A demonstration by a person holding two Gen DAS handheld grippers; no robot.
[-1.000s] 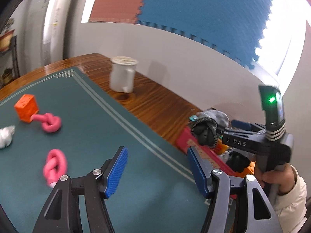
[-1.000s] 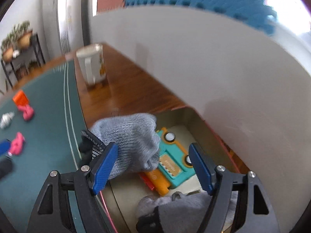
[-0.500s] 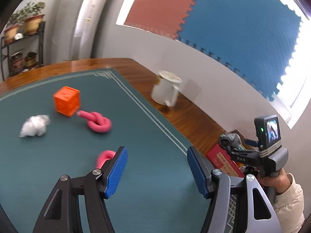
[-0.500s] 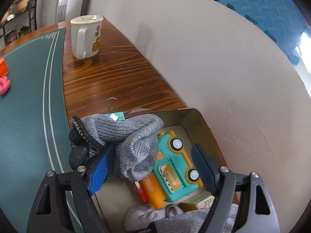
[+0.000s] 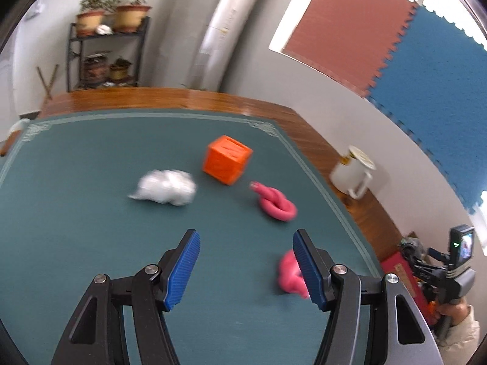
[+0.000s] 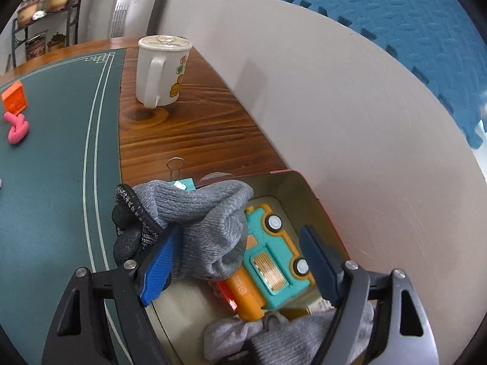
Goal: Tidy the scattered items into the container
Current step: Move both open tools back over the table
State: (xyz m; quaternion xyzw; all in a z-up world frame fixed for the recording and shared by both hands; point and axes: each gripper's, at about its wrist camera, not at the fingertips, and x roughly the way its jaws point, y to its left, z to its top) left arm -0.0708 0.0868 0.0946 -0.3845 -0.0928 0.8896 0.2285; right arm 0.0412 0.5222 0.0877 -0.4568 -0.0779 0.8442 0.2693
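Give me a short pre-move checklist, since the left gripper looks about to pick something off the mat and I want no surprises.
1. Left gripper open and empty: ok.
2. A target between its fingers: not ok; the near pink knot sits behind the right finger.
3. Other loose items, orange cube, white wad, far pink knot, spaced apart: ok.
4. Right gripper open: ok.
5. Grey glove fully inside the box: not ok, it drapes over the rim.
6. Room left in the box: cannot tell.

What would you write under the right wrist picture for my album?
Open right tool over a box holding a grey glove and a teal toy car.
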